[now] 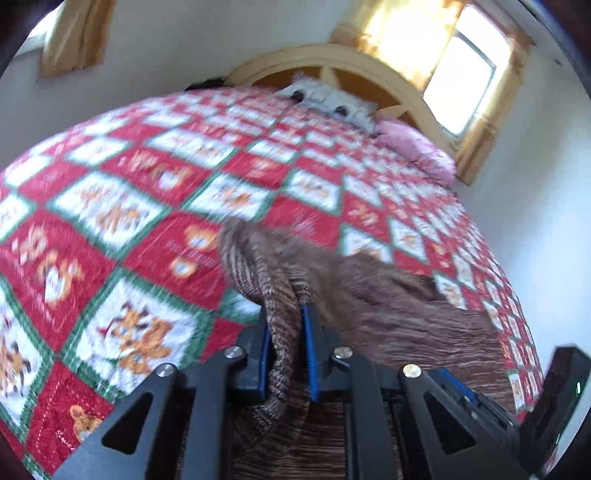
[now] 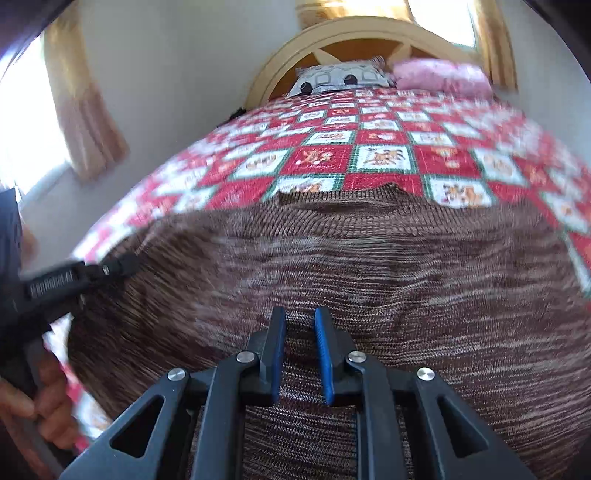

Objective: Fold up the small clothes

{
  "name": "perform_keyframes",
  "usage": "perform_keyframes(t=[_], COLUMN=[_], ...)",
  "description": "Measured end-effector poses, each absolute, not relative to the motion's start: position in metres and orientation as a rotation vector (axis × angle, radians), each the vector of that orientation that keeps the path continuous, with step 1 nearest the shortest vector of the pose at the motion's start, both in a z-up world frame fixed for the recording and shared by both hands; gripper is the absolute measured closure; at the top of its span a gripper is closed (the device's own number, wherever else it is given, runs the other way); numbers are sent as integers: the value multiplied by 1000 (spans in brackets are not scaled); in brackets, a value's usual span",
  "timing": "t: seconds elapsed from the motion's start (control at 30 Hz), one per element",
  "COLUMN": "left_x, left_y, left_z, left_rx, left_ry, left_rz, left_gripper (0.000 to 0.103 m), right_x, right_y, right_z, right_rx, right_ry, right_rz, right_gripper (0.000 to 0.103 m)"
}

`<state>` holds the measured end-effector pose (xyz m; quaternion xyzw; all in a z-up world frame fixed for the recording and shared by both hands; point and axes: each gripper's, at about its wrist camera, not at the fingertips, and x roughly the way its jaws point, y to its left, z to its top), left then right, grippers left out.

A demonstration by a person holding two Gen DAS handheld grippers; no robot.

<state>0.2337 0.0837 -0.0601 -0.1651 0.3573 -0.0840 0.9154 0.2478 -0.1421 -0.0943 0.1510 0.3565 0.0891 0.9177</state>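
A brown knitted garment [image 2: 369,258] lies spread on the red, white and green quilt [image 2: 369,147] of a bed. In the left wrist view my left gripper [image 1: 286,314] is shut on a bunched fold of the garment [image 1: 280,332], which hangs down between its blue pads [image 1: 308,354]. The rest of the garment [image 1: 406,306] trails to the right. My right gripper [image 2: 300,317] hovers low over the garment's near edge, with its jaws narrowly apart and knit fabric showing between the blue pads [image 2: 325,354]. The left gripper also shows in the right wrist view [image 2: 127,264], at the garment's left edge.
A grey patterned pillow [image 2: 340,77] and a pink pillow [image 2: 443,75] lie against the arched wooden headboard [image 2: 332,33]. Curtained windows [image 1: 461,74] stand behind and to the left of the bed. A hand [image 2: 37,398] holds the left gripper's handle. A dark object [image 1: 557,398] stands at the bed's right.
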Motion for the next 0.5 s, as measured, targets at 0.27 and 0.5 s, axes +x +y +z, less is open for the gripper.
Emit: perform_keyframes(t=[0.27, 0.5], left_x=[220, 216], left_y=[4, -50], left_z=[-45, -78], left_rx=[-113, 6], left_ry=[666, 737], left_rz=[-296, -393], left_gripper=[92, 96], right_x=[268, 275], right_y=[-194, -206], right_z=[-76, -89], right_rx=[605, 690], right_ry=[740, 780], right_rz=[358, 447], right_gripper=[82, 41])
